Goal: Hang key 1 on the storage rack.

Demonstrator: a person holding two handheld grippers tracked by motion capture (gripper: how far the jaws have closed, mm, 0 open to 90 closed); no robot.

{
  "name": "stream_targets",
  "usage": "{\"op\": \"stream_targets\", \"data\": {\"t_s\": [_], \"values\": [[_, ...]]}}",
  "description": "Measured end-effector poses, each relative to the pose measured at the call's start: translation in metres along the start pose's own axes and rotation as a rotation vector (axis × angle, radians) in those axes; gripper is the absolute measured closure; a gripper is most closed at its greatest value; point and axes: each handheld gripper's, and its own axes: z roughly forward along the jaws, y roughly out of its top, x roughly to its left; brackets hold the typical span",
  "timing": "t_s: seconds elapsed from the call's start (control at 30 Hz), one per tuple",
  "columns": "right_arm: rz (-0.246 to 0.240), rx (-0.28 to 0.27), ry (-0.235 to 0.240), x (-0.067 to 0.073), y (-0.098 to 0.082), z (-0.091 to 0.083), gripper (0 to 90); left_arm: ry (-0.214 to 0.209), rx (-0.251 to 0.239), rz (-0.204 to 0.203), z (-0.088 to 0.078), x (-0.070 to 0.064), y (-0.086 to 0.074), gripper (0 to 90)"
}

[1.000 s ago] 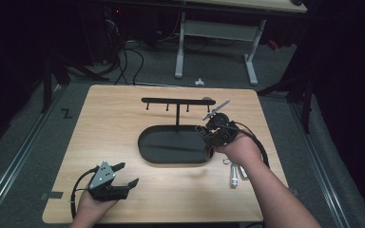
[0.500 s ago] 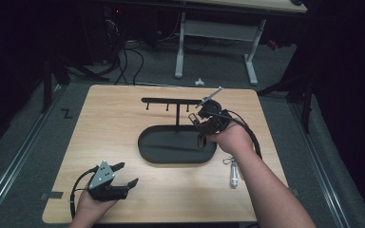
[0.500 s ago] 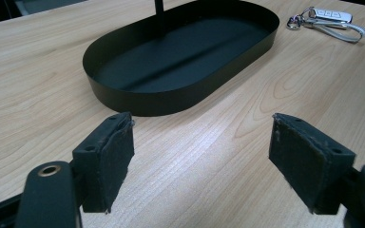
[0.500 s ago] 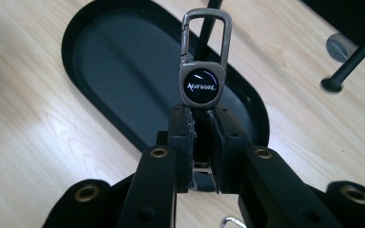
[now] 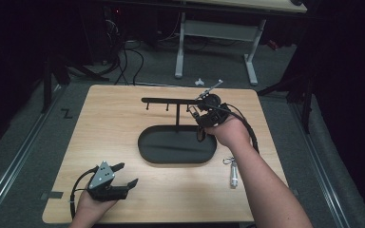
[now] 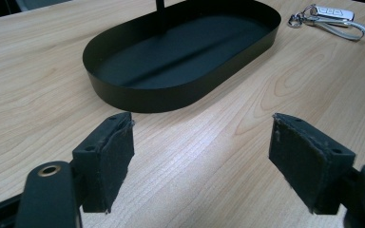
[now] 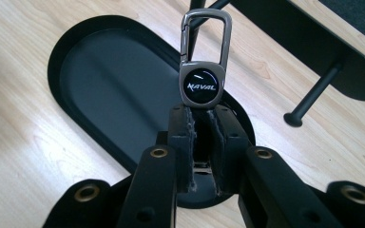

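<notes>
- Across the wooden surface (image 5: 119,137), the largest thing is the black oval tray (image 5: 177,144) near the middle, with a thin post rising from it to a black hook bar (image 5: 168,100) overhead.
- My right tool (image 5: 207,105) is up at the right end of that bar, above the tray's right end, held in my right hand (image 5: 228,133).
- Its jaws are pressed nearly together on a metal keychain (image 7: 203,71), gripping the lower edge of its round "NAVAL" badge; the carabiner loop stands up above the jaws, close to the bar.
- My left tool (image 5: 119,176) rests low at the surface's near left corner, its jaws spread wide with nothing between them, facing the tray.
- Another key fob (image 5: 233,172) with a ring lies flat on the surface, right of the tray.
</notes>
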Motion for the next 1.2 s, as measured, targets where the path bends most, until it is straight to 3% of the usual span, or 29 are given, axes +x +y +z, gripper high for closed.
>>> {"op": "stream_targets", "data": {"t_s": [0.33, 0.37, 0.4, 0.8, 1.2], "values": [[0.002, 0.013, 0.006, 0.004, 0.009, 0.016, 80.3, 0.001, 0.003, -0.005, -0.001, 0.001, -0.001, 23.7], [0.022, 0.019, 0.01, 0.006, 0.009, 0.016, 80.3, 0.0, 0.005, -0.007, -0.001, 0.001, -0.002, 23.7], [0.008, 0.015, 0.01, 0.005, 0.009, 0.017, 80.3, 0.001, 0.006, -0.008, -0.001, 0.001, -0.002, 23.7], [0.019, 0.009, -0.054, 0.003, 0.015, 0.033, 80.1, -0.003, 0.027, 0.005, 0.001, 0.001, -0.002, 23.7], [0.047, -0.001, -0.056, -0.003, 0.018, 0.045, 79.5, -0.016, 0.047, 0.023, 0.005, 0.0, -0.002, 23.8]]}}
